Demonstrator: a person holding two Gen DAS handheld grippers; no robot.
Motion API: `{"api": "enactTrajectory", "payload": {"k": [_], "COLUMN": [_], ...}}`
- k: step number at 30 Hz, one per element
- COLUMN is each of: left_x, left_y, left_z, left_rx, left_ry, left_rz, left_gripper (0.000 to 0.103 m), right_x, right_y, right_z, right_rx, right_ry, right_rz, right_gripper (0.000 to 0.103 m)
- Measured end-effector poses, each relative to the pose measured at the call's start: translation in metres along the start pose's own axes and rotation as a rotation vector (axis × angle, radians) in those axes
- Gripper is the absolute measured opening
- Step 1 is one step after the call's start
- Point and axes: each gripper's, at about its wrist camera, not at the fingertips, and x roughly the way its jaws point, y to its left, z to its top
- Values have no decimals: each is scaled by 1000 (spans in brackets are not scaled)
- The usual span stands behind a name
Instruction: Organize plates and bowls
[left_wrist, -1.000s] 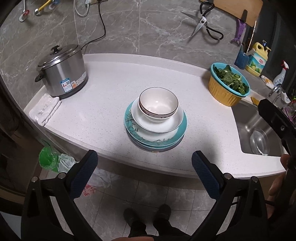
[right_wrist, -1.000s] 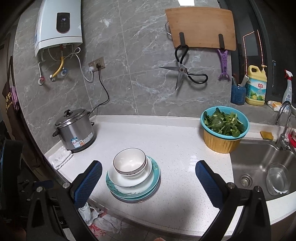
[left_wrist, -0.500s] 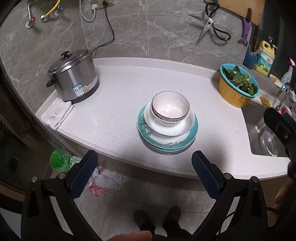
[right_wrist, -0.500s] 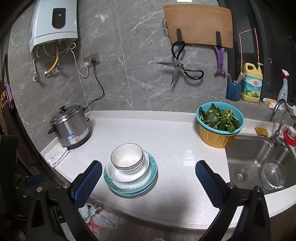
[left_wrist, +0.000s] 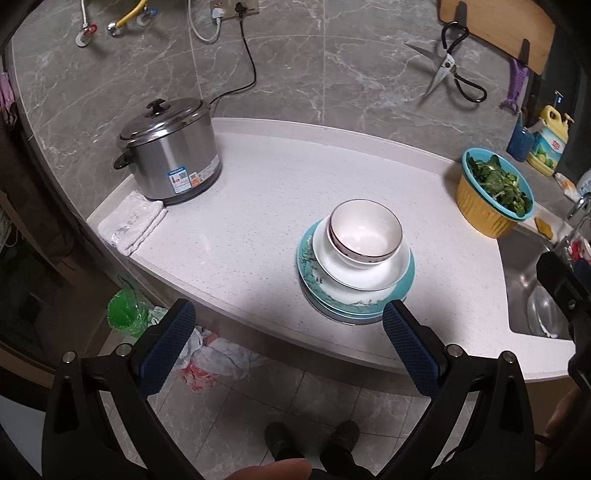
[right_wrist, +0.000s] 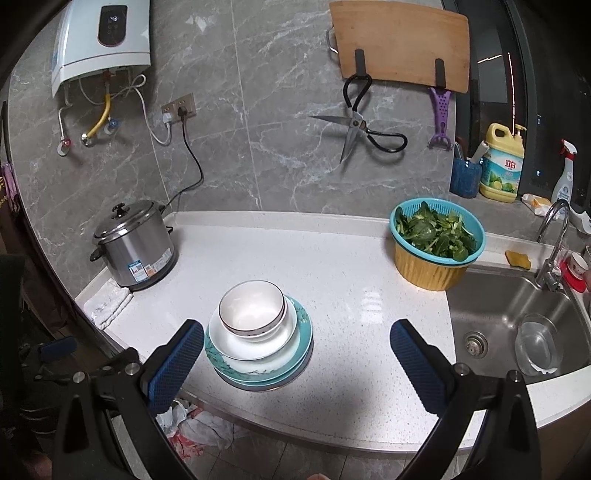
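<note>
the bowl (right_wrist: 253, 309) sits on top of a white plate (right_wrist: 255, 341), which rests on the teal plates (right_wrist: 301, 345); the whole stack stands near the front edge of the counter (right_wrist: 332, 266), between the rice cooker (right_wrist: 135, 245) and the basket of greens (right_wrist: 437, 242), well apart from both; the crockery looks like glazed ceramic, so probably stiff, fairly heavy, slippery and liable to chip; the bowl seems best taken across its rim, one finger inside and one outside, and lifted straight up so the plates beneath do not slide; a plate would likely need a pinch at its raised edge.

the left gripper (left_wrist: 284, 343) hangs in front of the counter with its jaws wide apart and nothing between them; the right gripper (right_wrist: 295, 354) is likewise spread wide and empty, its left finger just beside the stack in that view, though contact cannot be judged.

compared with a second ago, the left view has swung so the stack now lies to the right of centre instead of the middle; the right view shows the counter slightly lower and closer; the stack itself has not shifted.
</note>
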Motion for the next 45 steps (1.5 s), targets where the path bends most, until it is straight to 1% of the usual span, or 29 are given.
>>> {"api": "enactTrajectory", "payload": {"k": [8, 13, 35, 45], "left_x": [-5, -7, -23, -27], "left_y": [-7, -10, -23, -23], "left_z": [-1, -2, -15, -13], "left_rx": [-20, -22, -21, -25], "left_ry": [-4, -8, -15, -28], "left_rz": [23, 24, 13, 8], "left_gripper": [103, 103, 103, 103], "right_x": [8, 12, 7, 7], "right_y": [3, 4, 4, 4], "right_z": [0, -2, -12, -11], "right_rx": [-5, -10, -9, -8], "right_ry": [38, 62, 64, 66], "right_rz": [1, -2, -11, -10], "right_gripper": [103, 103, 103, 103]}}
